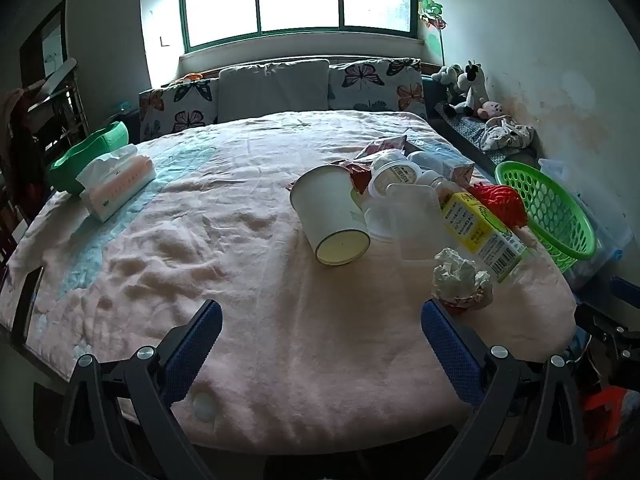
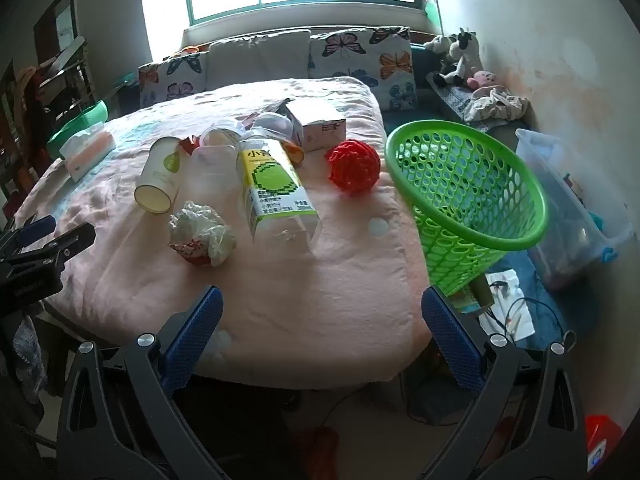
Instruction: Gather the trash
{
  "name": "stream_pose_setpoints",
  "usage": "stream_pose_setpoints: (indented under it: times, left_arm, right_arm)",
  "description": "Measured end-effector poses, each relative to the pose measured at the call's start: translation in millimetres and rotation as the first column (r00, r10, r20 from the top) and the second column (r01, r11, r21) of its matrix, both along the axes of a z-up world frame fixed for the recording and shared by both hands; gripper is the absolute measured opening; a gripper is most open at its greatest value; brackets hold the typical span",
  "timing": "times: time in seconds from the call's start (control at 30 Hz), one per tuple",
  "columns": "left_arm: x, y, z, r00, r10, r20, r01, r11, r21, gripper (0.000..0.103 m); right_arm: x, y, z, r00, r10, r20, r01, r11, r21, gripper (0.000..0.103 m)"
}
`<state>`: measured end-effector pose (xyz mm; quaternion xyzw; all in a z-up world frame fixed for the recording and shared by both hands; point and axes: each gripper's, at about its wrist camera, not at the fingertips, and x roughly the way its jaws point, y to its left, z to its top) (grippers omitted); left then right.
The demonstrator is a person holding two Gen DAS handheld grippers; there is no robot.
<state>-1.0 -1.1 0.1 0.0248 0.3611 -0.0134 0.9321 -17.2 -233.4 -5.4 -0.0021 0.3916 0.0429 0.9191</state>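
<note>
Our left gripper [image 1: 321, 312] and right gripper [image 2: 322, 298] gape empty; trash bottle [image 2: 276, 190] lies left of the basket [image 2: 468, 200].

The left gripper [image 1: 320, 320] hovers with its jaws spread wide, nothing between the blue pads [image 1: 192, 350]. The right gripper [image 2: 322, 308] is likewise wide apart and holds nothing, its pads [image 2: 450, 340] bare. In the right wrist view, the left gripper [image 2: 44, 244] shows at the left edge.
</note>
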Motion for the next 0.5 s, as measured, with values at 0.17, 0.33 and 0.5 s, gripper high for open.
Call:
stream_pose_setpoints:
  times: [0.17,0.33,0.5]
  left_arm:
    - [-0.2,-4.0,-3.6,1.000,-0.009,-0.006,0.009,1.000,0.007,0.097]
    - [-1.0,-7.0,-3.3,1.000,-0.023,-0.008,0.023,1.000,0.001,0.097]
    - [-1.2,-8.4,-3.5,1.000,-0.027,-0.008,0.027,1.000,-0.002,0.097]
  right_arm:
    - [-1.9,0.4,0.2,1.000,0.014,0.017,-0.014,1.000,0.018,0.099]
    - [-0.6,-4.5,0.4,1.000,0.005,0.013,-0.006,1.000,0.014,0.098]
    - [0.8,-5.0,0.2,1.000,0.001,0.011,-0.001,1.000,0.014,0.099]
